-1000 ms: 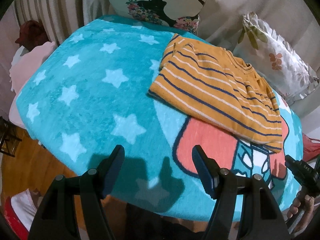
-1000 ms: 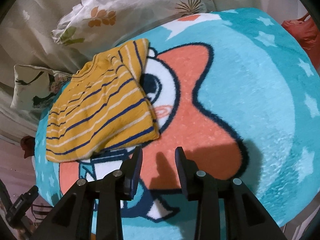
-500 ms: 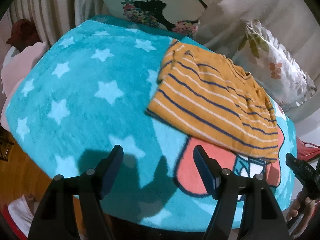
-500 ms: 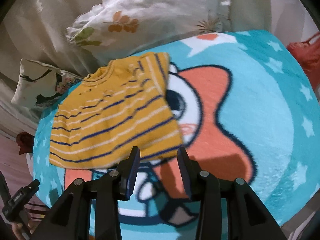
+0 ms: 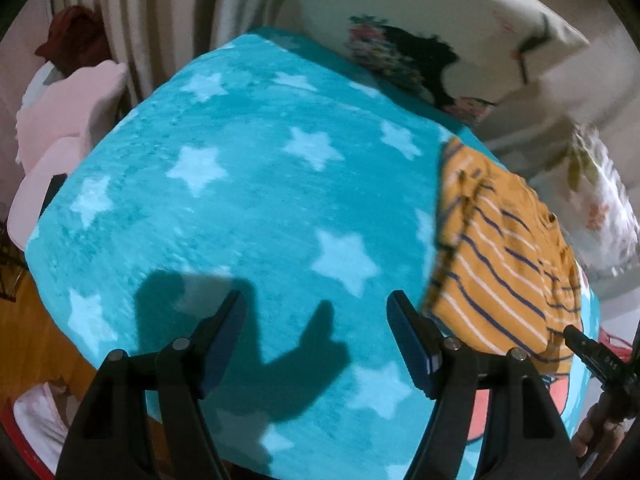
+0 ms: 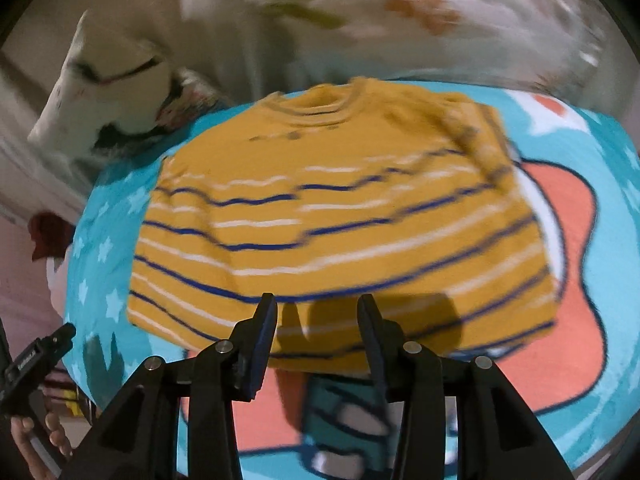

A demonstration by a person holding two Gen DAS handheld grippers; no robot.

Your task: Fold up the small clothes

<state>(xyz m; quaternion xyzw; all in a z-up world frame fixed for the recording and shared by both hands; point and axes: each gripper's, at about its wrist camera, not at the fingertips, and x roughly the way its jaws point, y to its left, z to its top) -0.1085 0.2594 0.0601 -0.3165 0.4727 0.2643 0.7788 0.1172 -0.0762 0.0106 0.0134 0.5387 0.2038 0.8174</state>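
Observation:
A small mustard-yellow shirt [image 6: 340,216] with navy and white stripes lies folded on a turquoise star blanket [image 5: 248,200], its neckline toward the pillows. In the right wrist view my right gripper [image 6: 318,308] hovers over the shirt's near hem, its jaws opening, nothing between them. In the left wrist view the shirt [image 5: 500,264] lies at the right. My left gripper [image 5: 314,306] stands open over bare blanket to the left of the shirt, holding nothing. The other gripper's black tip [image 5: 592,356] shows at the lower right.
Floral pillows [image 5: 460,52] and a leaf-print pillow [image 6: 400,16] line the far edge of the blanket. Pink cushions [image 5: 68,120] and a dark red item [image 5: 74,38] sit at the left. Wooden floor [image 5: 24,332] shows below the blanket's left edge. A cartoon figure [image 6: 560,280] covers the blanket's right part.
Both grippers swept sideways across the blanket. The right gripper came from the orange cartoon patch to the shirt's near hem and widened. The left gripper slid left, away from the shirt.

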